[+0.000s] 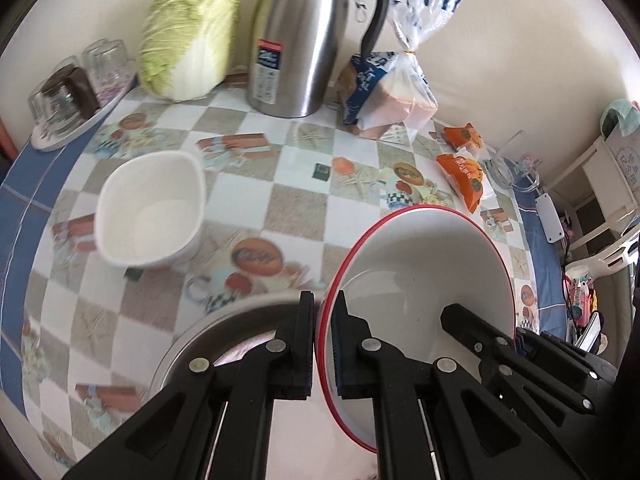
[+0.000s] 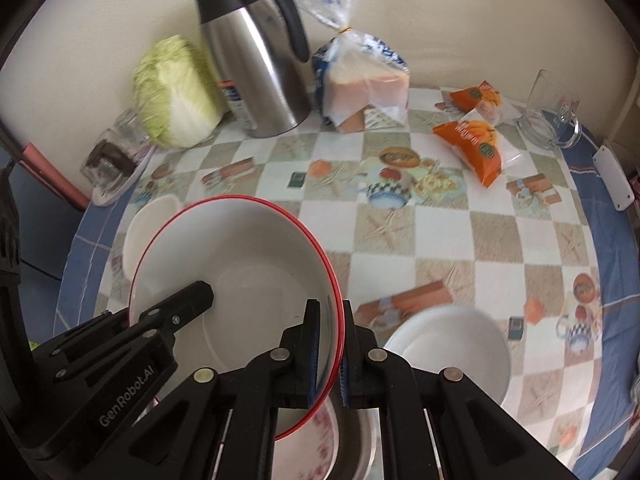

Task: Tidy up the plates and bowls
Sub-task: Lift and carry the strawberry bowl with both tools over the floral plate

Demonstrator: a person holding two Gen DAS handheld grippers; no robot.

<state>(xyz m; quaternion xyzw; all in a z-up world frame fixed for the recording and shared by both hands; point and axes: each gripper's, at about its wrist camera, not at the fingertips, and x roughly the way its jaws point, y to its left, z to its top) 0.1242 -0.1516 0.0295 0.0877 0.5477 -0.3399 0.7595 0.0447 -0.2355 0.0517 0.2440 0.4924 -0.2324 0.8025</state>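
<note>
bowl held above table | square bowl set to its left | kettle placed behind, cabbage left, bread bag right

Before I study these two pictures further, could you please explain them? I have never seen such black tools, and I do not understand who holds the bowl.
The black tools are two-finger grippers, one in each hand of a person. Each carries a camera looking along its fingers, so one picture is from the left gripper, the other from the right gripper.

Both grippers are shut on the rim of one red-rimmed bowl, at opposite sides, so each camera also sees the other gripper across the bowl.

Below it are a metal bowl and a flowered dish; a white bowl and a white squarish bowl are on the checkered tablecloth.

Further back stand a cabbage, a steel jug, bagged bread, orange snack packets, a glass pitcher and upturned glasses on a tray.
</note>
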